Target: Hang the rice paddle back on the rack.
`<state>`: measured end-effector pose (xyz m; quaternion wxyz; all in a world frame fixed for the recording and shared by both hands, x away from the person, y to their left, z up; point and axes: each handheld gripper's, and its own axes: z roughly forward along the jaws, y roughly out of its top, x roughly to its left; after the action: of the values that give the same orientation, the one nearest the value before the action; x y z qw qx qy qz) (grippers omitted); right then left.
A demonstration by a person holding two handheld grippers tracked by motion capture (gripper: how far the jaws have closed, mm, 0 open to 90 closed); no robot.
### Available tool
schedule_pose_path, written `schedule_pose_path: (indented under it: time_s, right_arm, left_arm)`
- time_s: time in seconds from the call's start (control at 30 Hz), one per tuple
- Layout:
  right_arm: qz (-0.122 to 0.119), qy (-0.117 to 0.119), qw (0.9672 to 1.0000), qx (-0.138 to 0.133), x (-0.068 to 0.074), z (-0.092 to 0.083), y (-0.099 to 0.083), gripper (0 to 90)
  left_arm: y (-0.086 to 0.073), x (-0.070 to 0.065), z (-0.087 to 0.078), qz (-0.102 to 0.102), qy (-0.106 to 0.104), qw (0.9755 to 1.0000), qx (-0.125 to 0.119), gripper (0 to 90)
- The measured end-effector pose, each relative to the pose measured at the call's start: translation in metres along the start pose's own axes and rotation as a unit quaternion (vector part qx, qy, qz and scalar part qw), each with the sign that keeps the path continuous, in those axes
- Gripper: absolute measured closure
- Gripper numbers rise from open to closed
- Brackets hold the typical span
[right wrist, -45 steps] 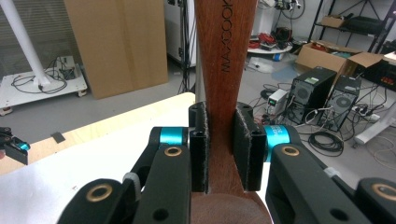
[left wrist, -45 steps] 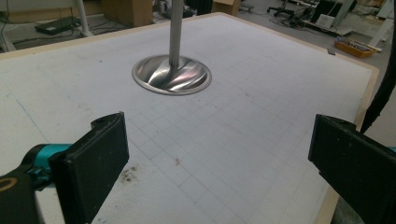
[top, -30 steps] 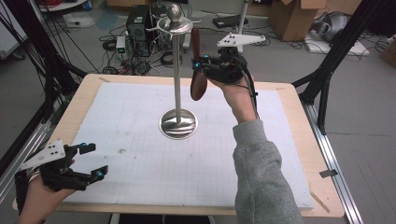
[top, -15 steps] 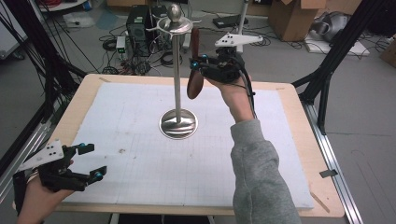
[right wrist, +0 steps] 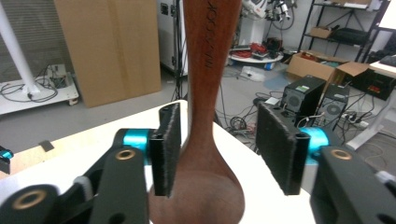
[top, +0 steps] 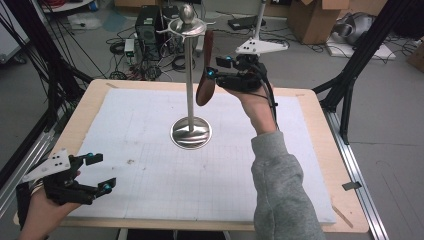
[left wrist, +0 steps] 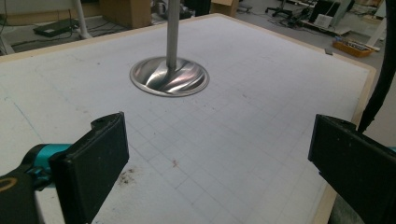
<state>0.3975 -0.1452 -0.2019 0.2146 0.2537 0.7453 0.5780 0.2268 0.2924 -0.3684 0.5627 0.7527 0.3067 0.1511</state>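
Your right gripper [right wrist: 215, 154] has just been opening: 1 second ago its jaws pinched the wooden spoon [right wrist: 208, 88], and now both pads stand off it, with the spoon between them. In the right gripper view a gap shows on the right side between the pad and the wood; the left pad sits just beside the spoon's neck, and whether it grazes the wood you cannot tell from here. So that claw is released, not grasping.

The spoon itself hangs upright with its bowl at the bottom and its handle running up toward the hooks at the top of the metal stand [top: 189, 75]. In the high view the spoon [top: 205, 82] hangs just to the right of the stand's pole, at much the same place as before, and your right gripper [top: 215, 75] is held level beside it, well above the table.

Your left gripper [top: 97, 174] has not shifted. It rests low at the near left corner of the table [top: 320, 107], over the white gridded mat [top: 150, 150], and its 2 jaws are spread wide with nothing between them; the left gripper view [left wrist: 215, 158] shows only bare mat in the gap. Ahead of it, the stand's round base [left wrist: 169, 77] sits on the mat near the middle of the table.
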Motion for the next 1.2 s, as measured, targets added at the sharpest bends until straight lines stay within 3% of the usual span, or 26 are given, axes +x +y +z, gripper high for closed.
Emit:
schedule_pose_path:
  time_s: [0.2,0.4,0.63,0.7,0.83,1.2]
  right_arm:
    - [-0.002,0.006,1.0,0.005,-0.002,-0.004,-0.005,39.2]
    - [0.018,-0.008,0.9998,-0.004,-0.003,-0.003,-0.009,17.7]
    - [0.02,-0.014,0.9997,0.01,-0.002,-0.005,-0.014,7.8]
    - [0.021,-0.015,0.9996,0.008,-0.003,-0.006,-0.015,0.9]
    - [0.015,-0.005,0.9999,-0.005,-0.003,-0.009,-0.018,0.9]
    - [0.019,-0.002,0.9997,0.014,-0.005,-0.012,-0.035,0.8]
  left_arm:
    - [0.003,0.0,0.007,-0.002,-0.008,1.0,-0.005,5.5]
    - [0.002,0.0,0.008,-0.001,-0.007,1.0,0.0,5.5]
    - [0.004,-0.001,0.01,0.001,-0.008,1.0,-0.002,5.5]
    - [0.004,-0.001,0.011,0.002,-0.01,1.0,-0.001,5.5]
    - [0.004,0.0,0.012,0.003,-0.011,0.9999,0.001,5.5]
    - [0.009,0.002,0.02,0.005,-0.022,0.9997,-0.004,5.5]
